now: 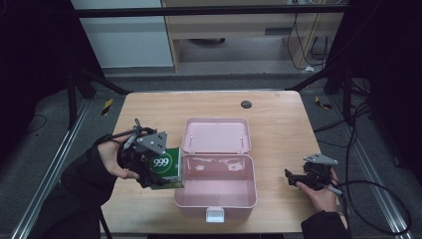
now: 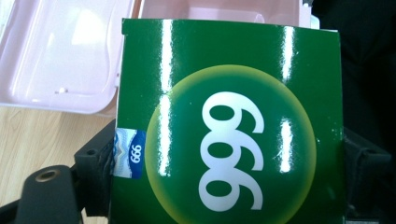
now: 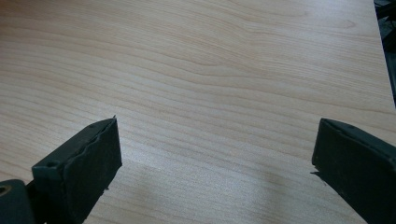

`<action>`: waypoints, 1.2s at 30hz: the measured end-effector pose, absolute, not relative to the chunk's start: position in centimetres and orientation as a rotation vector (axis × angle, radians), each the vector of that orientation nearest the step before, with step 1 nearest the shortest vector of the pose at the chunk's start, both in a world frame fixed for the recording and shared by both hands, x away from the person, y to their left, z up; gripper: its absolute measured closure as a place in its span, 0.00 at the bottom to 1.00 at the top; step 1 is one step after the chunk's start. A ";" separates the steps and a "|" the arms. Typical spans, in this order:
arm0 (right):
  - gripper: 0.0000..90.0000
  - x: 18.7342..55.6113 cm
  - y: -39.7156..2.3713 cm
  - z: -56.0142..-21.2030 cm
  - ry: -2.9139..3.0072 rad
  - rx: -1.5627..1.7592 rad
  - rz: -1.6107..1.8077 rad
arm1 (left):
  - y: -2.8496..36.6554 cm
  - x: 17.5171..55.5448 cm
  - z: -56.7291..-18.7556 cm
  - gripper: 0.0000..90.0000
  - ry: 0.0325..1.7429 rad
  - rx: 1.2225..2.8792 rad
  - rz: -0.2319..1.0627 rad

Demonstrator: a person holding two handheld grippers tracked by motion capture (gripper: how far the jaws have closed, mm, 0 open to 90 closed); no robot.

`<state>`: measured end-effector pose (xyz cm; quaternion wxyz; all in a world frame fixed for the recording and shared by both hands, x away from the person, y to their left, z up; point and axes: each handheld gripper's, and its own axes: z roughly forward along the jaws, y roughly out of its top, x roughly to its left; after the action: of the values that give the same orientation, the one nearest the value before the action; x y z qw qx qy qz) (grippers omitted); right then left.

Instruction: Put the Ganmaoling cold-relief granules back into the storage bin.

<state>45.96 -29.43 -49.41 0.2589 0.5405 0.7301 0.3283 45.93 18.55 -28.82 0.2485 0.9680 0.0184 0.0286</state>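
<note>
A: While the green box (image 1: 168, 167) is held just beside the left wall of the pink case (image 1: 215, 199), how is it expected to handle?

B: It is judged to be light, thin card; the glossy faces seen in the left gripper view (image 2: 229, 121) may well be slippery, and the walls could be dented if squeezed hard; it is gripped across its two opposite side faces by the left gripper (image 1: 149, 164), whose fingers (image 2: 93, 161) are clenched on it; that hold across the flat sides seems the right one.

A: And the other gripper?

B: The right gripper (image 1: 293, 178) is kept low at the right of the table (image 1: 278, 114), well apart from the case; its fingers (image 3: 77, 172) are spread wide with nothing between them.

A: What room is left for moving?

B: The lid (image 1: 216, 135) is laid back flat and the tray is bare, so plenty of room is offered inside; the near left rim must be cleared by the box's lower edge; bare table is left all round.
</note>
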 end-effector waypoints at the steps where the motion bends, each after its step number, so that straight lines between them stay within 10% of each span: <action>1: 0.02 46.0 -29.4 -49.4 1.979 1.465 0.890 | 18.3 46.0 -28.8 0.16 0.048 2.636 0.078; 36: 0.02 46.0 -29.4 -49.5 1.991 1.461 0.883 | 12.2 47.1 -29.9 0.16 -0.077 2.651 0.079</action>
<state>45.99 -29.39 -49.53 0.2567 0.5385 0.7337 0.3252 47.14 12.18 -29.92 0.2418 0.9695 -0.0283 0.0290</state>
